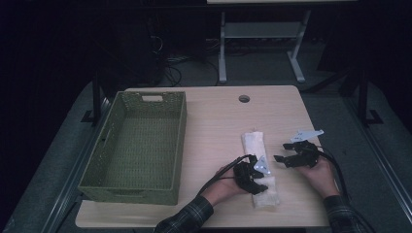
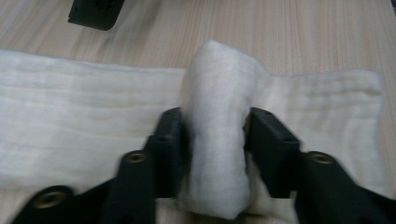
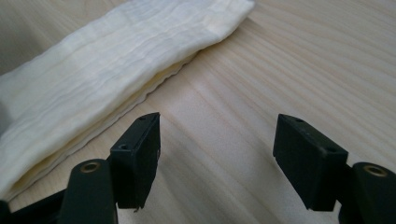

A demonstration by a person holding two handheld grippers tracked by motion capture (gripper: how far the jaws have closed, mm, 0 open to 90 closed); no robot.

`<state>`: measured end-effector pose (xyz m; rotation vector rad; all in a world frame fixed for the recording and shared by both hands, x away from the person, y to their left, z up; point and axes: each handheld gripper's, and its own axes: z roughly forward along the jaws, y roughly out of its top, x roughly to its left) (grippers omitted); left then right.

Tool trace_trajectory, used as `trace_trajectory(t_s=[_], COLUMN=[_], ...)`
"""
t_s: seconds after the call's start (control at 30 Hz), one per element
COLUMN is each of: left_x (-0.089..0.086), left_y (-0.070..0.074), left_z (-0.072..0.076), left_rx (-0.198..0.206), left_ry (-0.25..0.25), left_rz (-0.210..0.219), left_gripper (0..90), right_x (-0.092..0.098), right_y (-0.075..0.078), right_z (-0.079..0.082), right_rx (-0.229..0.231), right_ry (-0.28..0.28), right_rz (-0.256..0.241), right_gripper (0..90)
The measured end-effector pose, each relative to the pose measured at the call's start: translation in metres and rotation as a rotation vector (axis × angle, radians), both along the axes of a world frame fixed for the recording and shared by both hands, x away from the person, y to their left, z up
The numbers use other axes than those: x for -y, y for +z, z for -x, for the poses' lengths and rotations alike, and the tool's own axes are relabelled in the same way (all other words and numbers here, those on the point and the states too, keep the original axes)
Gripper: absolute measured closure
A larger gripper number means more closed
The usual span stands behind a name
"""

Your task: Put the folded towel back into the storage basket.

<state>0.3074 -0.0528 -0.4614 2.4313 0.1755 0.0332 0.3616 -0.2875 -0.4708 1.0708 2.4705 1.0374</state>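
Cloth (image 1: 259,165), a long folded white strip, lies on the light wooden worktop (image 1: 214,126), running away from the person near the front edge and right of centre. Left tongs (image 1: 257,183) sit over its near end and are clamped on a pinched-up ridge of the fabric; in the left gripper view that ridge (image 2: 215,140) stands upright between the two black jaws. Right tongs (image 1: 281,158) hover just to the right of the strip, spread wide with nothing between them, bare wood showing in the gap. Well apart at the left stands a green woven basket (image 1: 180,141).
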Motion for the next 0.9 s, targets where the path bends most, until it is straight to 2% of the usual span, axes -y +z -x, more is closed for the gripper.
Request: trace_trajectory(t_s=[0.03,0.07,0.17,0.27,0.3,0.4,0.47,0.5,0.53,0.57,0.67,0.8,0.9], left_x=[-0.001,-0.002,-0.004,-0.007,-0.008,-0.01,-0.01,-0.01,-0.01,-0.01,-0.009,-0.01,-0.009], left_y=[0.0,0.001,0.0,0.001,0.001,0.002,0.003,0.002,0.003,0.003,0.003,0.002,0.002], left_z=[0.0,-0.002,-0.004,-0.004,-0.003,0.0,0.002,0.004,0.004,0.004,0.004,0.001,0.002], left_rx=[-0.005,-0.03,-0.064,-0.112,-0.12,-0.121,-0.122,-0.122,-0.104,-0.104,-0.106,-0.137,-0.143], left_ry=[0.002,0.012,0.024,0.023,0.021,0.01,0.007,0.019,0.006,0.006,0.01,0.015,0.025], left_rz=[-0.002,0.001,0.011,0.012,0.009,-0.007,-0.013,-0.006,-0.019,-0.019,-0.027,-0.009,0.004], left_gripper=[74.3,76.0,78.1,78.5,78.5,78.4,78.3,78.1,78.0,78.0,78.0,78.1,78.1], right_x=[0.0,0.0,0.0,-0.003,-0.005,-0.007,-0.011,-0.018,-0.022,-0.022,-0.034,-0.049,-0.061], right_y=[0.0,0.0,0.002,0.009,0.017,0.023,0.028,0.031,0.032,0.032,0.032,0.034,0.033], right_z=[0.0,-0.001,0.0,0.0,-0.002,-0.006,-0.011,-0.017,-0.02,-0.02,-0.031,-0.044,-0.054], right_rx=[0.006,0.006,0.006,0.042,0.063,0.072,0.052,0.04,0.036,0.036,0.022,0.015,0.014], right_ry=[0.006,0.008,0.004,0.045,0.08,0.111,0.16,0.221,0.242,0.242,0.294,0.321,0.345], right_rz=[0.005,0.008,0.008,-0.006,-0.022,-0.034,-0.063,-0.072,-0.078,-0.078,-0.058,-0.042,-0.019], right_gripper=[31.6,31.6,31.6,31.6,31.6,31.5,32.9,32.9,32.9,32.9,32.9,35.1,36.9])
